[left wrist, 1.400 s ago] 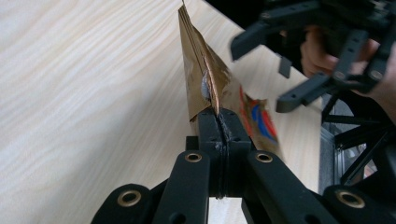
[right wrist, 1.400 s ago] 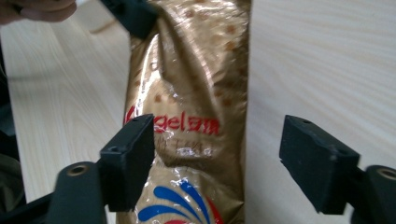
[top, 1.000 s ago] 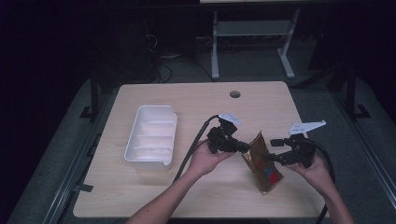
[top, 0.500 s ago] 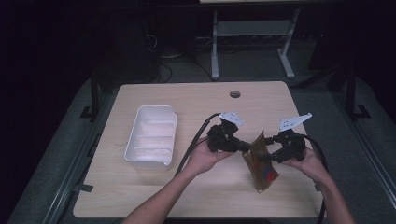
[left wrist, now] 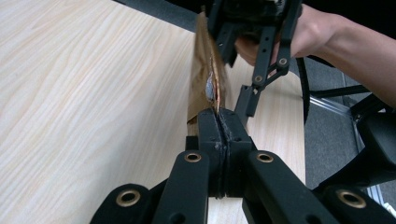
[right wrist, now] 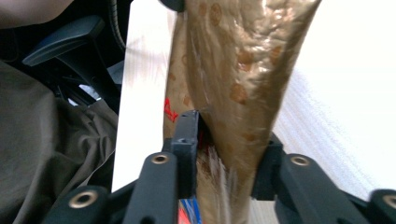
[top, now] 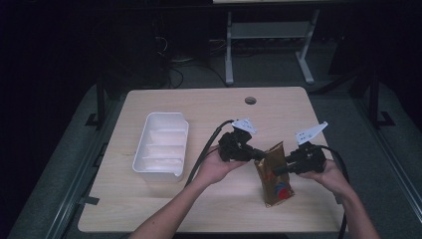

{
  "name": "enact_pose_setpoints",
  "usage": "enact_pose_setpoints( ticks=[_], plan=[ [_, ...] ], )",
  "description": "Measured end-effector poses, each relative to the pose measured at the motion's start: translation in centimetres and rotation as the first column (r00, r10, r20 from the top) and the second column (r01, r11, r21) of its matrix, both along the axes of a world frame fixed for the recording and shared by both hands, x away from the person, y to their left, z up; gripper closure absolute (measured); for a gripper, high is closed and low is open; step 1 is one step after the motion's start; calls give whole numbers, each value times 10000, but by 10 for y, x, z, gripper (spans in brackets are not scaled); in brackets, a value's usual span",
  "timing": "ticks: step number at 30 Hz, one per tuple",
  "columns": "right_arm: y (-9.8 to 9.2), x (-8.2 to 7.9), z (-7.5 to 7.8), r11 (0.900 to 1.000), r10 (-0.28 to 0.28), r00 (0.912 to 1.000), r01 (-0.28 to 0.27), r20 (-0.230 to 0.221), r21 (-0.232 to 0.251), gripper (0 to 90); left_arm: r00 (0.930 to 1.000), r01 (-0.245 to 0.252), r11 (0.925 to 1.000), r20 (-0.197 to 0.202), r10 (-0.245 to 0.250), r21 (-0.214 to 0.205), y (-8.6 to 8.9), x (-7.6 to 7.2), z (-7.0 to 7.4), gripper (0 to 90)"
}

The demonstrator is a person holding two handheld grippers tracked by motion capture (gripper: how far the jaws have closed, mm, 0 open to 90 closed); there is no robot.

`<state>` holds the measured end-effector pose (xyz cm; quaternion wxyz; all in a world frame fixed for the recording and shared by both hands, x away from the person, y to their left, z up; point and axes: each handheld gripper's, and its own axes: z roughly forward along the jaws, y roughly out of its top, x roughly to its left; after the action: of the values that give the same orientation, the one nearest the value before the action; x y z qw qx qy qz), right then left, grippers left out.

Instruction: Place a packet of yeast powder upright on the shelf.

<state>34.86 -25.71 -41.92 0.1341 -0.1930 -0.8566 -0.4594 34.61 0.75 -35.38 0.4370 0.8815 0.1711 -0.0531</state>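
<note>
A: How many things are on the table (top: 164, 209)?

B: Two that matter. One snack bag (top: 274, 174) and one white tray (top: 160, 146). There are also two grippers, one in each of the person's hands.

A: Where is the bag?

B: Toward the near right of the table, standing nearly upright with its bottom on the wood, between the two grippers. The tray sits well apart to its left.

A: What is the bag like?

B: A tall, narrow pouch of shiny, crinkled golden-brown foil with a faint dotted print and a red and blue patch low on its front. In the left gripper view its side edge (left wrist: 205, 79) shows a thin silvery seam.

A: And the left gripper (top: 258, 153)?

B: Its two black jaws are pressed together with no gap, pinching the bag's thin edge near the top.

A: The right gripper (top: 276, 170)?

B: Its jaws have just been closing with the bag between them. In the right gripper view the bag (right wrist: 238, 93) bulges between the two pads, and both seem to press its sides.

A: The tray?

B: Hard white plastic, a rounded rectangle with ridged dividers inside. The table is pale wood grain, with one round hole (top: 250, 100) near its far edge.
</note>
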Motion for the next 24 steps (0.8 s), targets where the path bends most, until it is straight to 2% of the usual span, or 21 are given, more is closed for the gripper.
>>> enact_pose_setpoints(
  ticks=[4, 7, 11, 14, 15, 18, 24],
  plan=[
    [0, -1, 1, 10000, 23, 10000, -23, 45, -83, 719, 9999, -111, 9999, 43, 111, 39, 3, 0, -2, 853],
    [0, -3, 2, 9999, -24, 9999, 26, 100, -149, 734, 9995, -257, 9996, 181, 255, 119, 9, 0, -3, 755],
    [-4, -6, 6, 9994, -333, 9990, 336, 311, -107, 741, 9989, -470, 9989, 45, 469, 83, 20, 2, -7, 646],
    [-6, -8, 8, 9990, -440, 9984, 444, 361, -97, 746, 9985, -538, 9985, 23, 538, -65, 26, 1, -8, 622],
    [-10, -9, 11, 9973, -736, 9962, 737, 470, -21, 750, 9980, -624, 9979, 53, 625, -176, 32, -3, -11, 619],
    [-14, -10, 15, 9936, -1132, 9915, 1132, 642, 38, 755, 9968, -784, 9966, 146, 788, -270, 39, -10, -16, 612],
    [-18, -10, 21, 9874, -1579, 9846, 1585, 753, -22, 762, 9951, -962, 9951, 213, 967, -233, 48, -18, -27, 580]
  ],
)
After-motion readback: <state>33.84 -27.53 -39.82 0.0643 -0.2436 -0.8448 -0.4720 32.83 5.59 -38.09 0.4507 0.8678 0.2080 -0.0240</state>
